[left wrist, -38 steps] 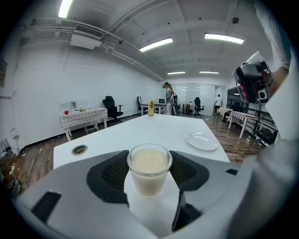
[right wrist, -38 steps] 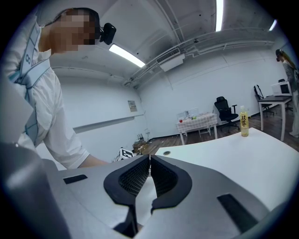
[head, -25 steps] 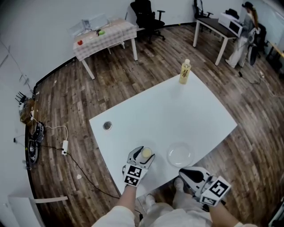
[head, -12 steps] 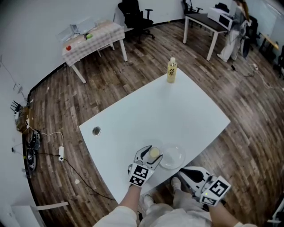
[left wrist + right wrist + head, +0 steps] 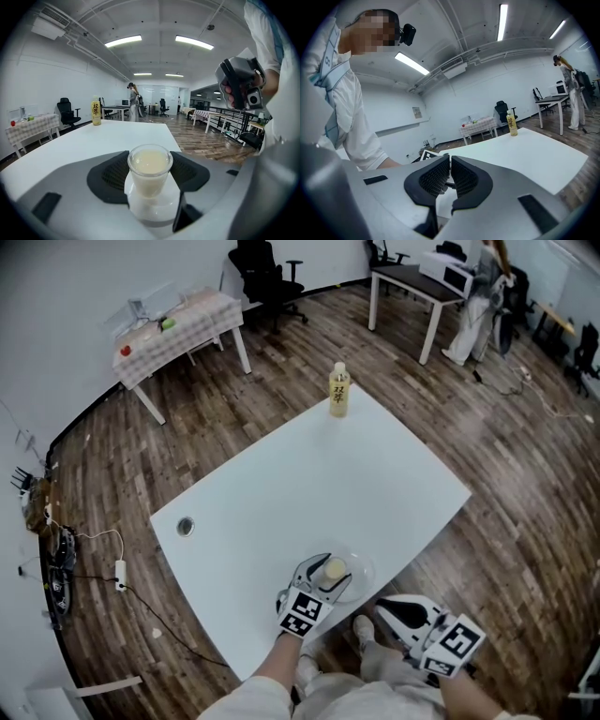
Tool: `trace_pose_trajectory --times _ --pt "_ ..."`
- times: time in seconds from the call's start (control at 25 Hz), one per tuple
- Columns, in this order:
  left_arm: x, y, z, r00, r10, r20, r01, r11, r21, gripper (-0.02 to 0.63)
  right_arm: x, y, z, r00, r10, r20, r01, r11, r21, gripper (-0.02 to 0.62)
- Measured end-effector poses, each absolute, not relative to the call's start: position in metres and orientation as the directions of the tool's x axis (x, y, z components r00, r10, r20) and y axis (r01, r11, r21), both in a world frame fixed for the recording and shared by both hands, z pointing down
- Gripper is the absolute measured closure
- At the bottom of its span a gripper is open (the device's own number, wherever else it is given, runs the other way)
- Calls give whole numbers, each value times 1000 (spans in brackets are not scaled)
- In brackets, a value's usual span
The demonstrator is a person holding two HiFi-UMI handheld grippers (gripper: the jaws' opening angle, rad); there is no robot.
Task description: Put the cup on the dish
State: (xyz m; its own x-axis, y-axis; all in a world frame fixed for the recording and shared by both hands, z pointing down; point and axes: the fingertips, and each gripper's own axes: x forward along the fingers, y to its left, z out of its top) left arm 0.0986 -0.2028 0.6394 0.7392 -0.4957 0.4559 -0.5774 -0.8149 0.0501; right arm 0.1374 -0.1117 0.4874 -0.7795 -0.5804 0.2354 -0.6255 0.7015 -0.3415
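The cup [image 5: 150, 169] is a small clear glass, nearly full of a pale creamy liquid. It stands upright between the left gripper's [image 5: 323, 572] fingers [image 5: 110, 176], which press its sides. It is at the desk's [image 5: 309, 484] near edge, over the left part of the clear dish [image 5: 364, 570]; whether its base touches the dish I cannot tell. The desk is white, with a bottle [image 5: 338, 390] at its far corner, on a wood floor [image 5: 525, 484]. A chair [image 5: 258, 263], a cloth-covered table [image 5: 178, 324] and a person [image 5: 480, 292] stand beyond. The right gripper [image 5: 384, 607], off the desk's edge, has its fingers almost together, empty.
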Motion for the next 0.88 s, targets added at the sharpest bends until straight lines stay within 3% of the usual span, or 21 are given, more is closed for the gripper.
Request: trace_pose_trajectory --times 0.88 --pt "128 -197 665 762 -464 452 -527 -850 16 337 161 -111 491 -766 -593 249 -643 688 -338 563"
